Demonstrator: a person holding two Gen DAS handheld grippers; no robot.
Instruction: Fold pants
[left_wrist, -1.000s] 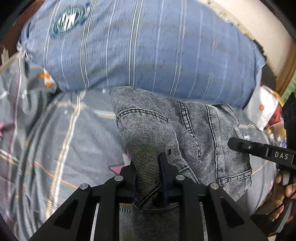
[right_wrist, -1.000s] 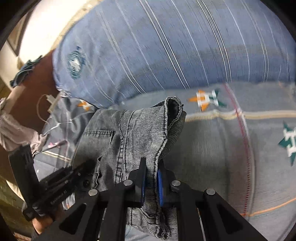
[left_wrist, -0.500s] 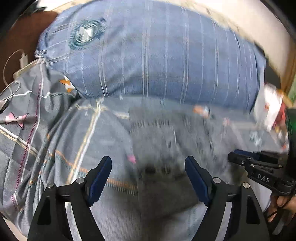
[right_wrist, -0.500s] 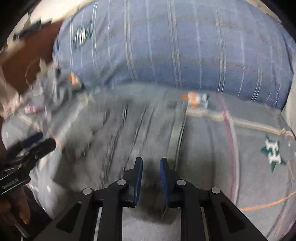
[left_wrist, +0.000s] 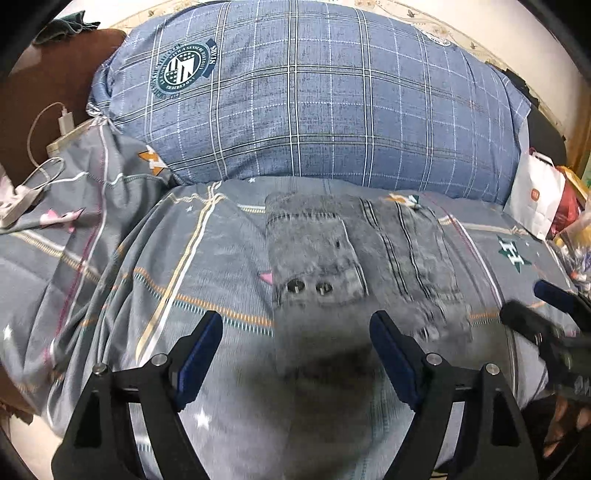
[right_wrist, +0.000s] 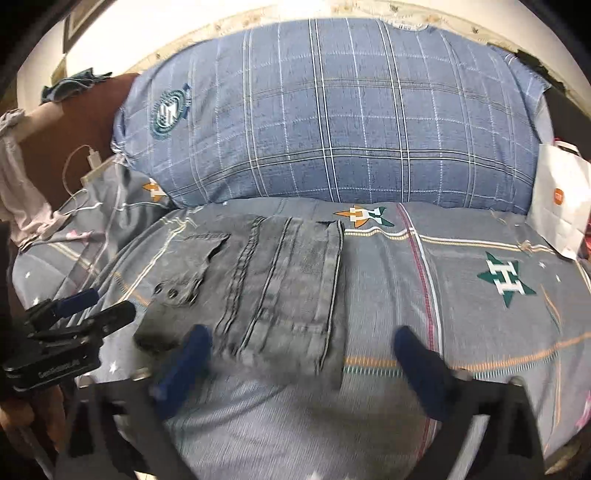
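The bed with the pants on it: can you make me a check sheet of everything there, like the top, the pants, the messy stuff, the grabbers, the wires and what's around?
Surface: grey patterned bedsheet, rumpled at the left.
Job's things: grey jeans lying folded and flat on the sheet, below the blue plaid pillow.
Clutter: white paper bag at the right edge; other items beside it too blurred to name.
Grippers: left gripper open, nothing between its pads; right gripper open too, its jaws just opened, off the jeans.
Cables: white charger and cable at the left of the bed.
Surroundings: brown headboard, pale wall behind.
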